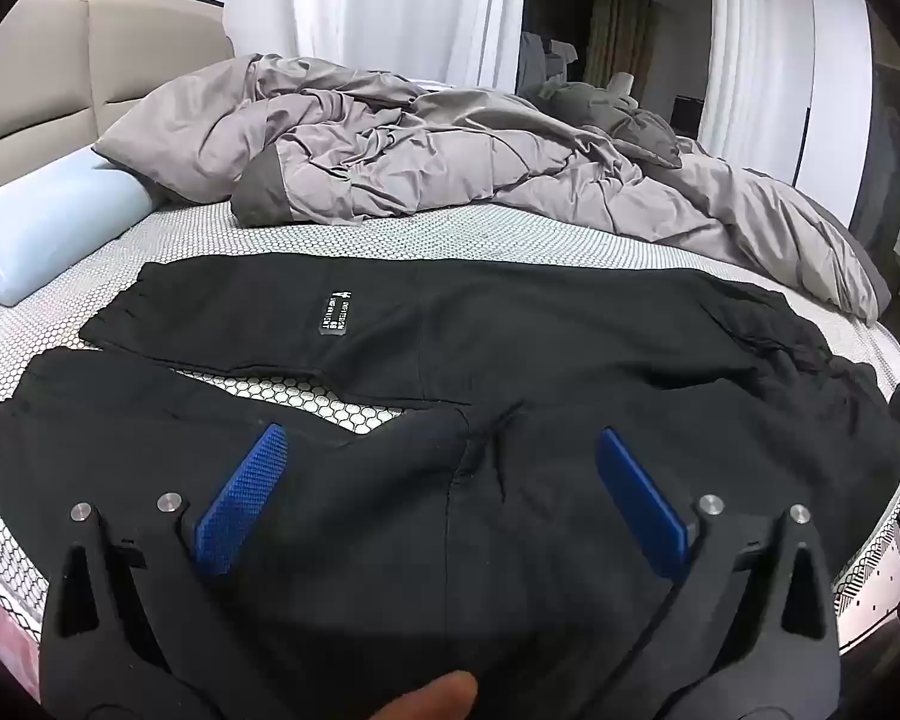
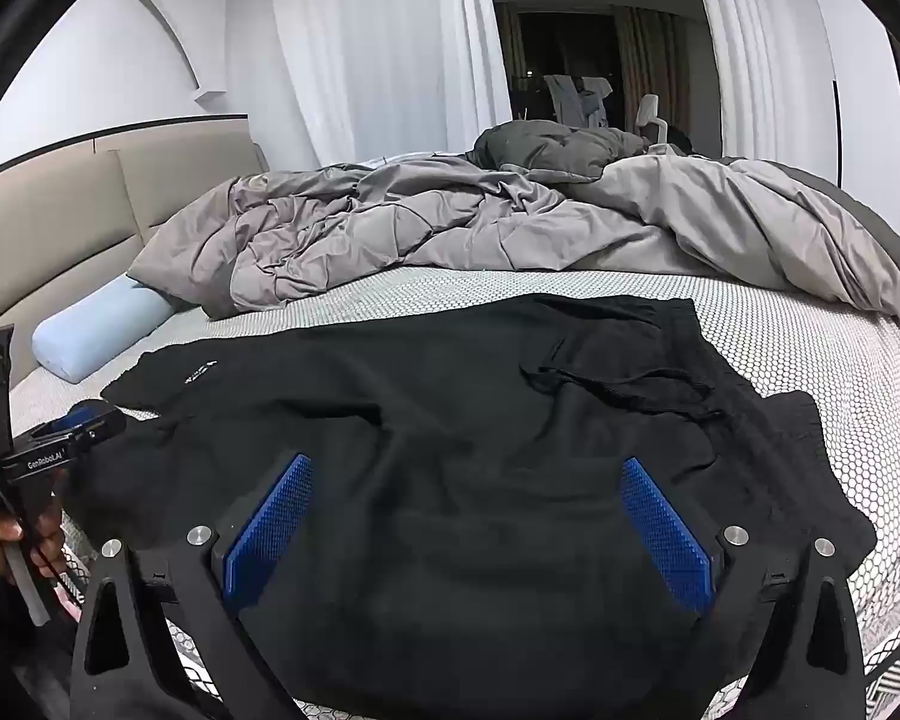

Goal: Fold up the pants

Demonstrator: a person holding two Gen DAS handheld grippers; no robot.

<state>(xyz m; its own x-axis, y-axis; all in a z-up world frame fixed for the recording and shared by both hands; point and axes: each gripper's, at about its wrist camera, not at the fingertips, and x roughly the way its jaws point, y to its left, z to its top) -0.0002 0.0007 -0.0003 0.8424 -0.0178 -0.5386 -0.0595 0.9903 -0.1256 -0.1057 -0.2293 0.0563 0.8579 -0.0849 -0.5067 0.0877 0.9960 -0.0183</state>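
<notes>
Black pants (image 1: 510, 348) are lying spread flat on the bed (image 1: 390, 228). Both the left hand-held gripper (image 1: 441, 450) and the right hand-held gripper (image 2: 468, 480) are hovering over them, jaws spread wide, gripping nothing.

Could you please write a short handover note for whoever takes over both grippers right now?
Left gripper: open, holding nothing, above the near leg.
Right gripper: open, holding nothing, above the waist end.
Black pants: spread on the bed, legs apart towards the blue pillow, waistband at the other end, drawstring loose on top.
Done: pants laid out only.
Left: every fold, probably one leg over the other first.
</notes>
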